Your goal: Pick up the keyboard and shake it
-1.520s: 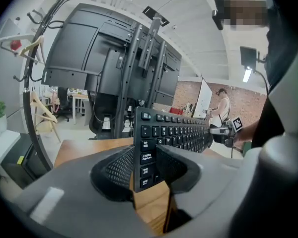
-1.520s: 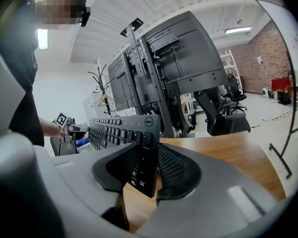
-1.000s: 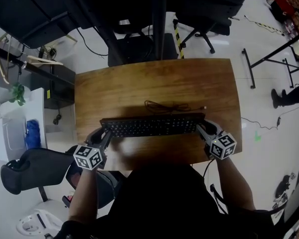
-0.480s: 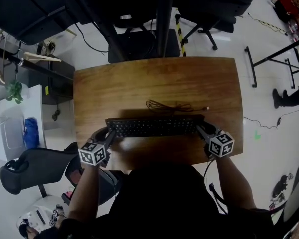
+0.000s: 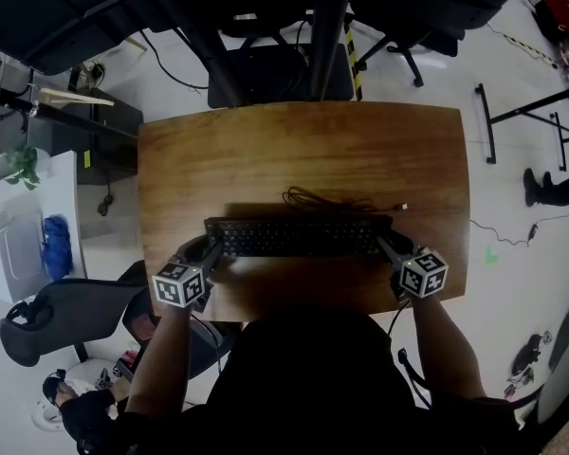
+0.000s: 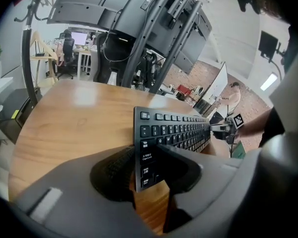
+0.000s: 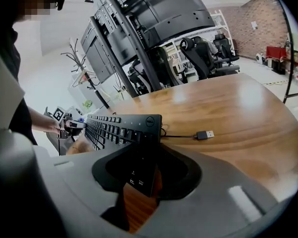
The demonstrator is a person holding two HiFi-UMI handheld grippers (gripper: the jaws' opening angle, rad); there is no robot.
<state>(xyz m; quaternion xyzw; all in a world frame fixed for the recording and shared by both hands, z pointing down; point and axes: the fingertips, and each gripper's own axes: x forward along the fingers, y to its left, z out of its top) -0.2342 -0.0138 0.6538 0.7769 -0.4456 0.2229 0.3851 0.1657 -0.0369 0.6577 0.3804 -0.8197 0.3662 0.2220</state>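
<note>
Over the near half of the wooden worktop [image 5: 303, 150], in the head view, the black keyboard [image 5: 299, 237] lies crosswise in front of the person. The left gripper [image 5: 209, 254] is at one short end and the right gripper [image 5: 387, 247] at the other. Its loose cable [image 5: 332, 199] is coiled just behind it. I cannot tell whether it rests on the wood or hangs just above.

In the left gripper view, the jaws are clamped on the keyboard's [image 6: 174, 130] end, across its thickness, by the Tab and Caps keys.

In the right gripper view, the jaws are closed the same way on the opposite end, and the USB plug [image 7: 205, 134] lies free on the wood beside it.

The board looks light and stiff but long, so a grip at both ends suits it best. The plastic is probably smooth and could slip in a hard shake. The pads bear on keycaps, so a gentler squeeze is wiser. The unplugged cable will likely whip about.
</note>
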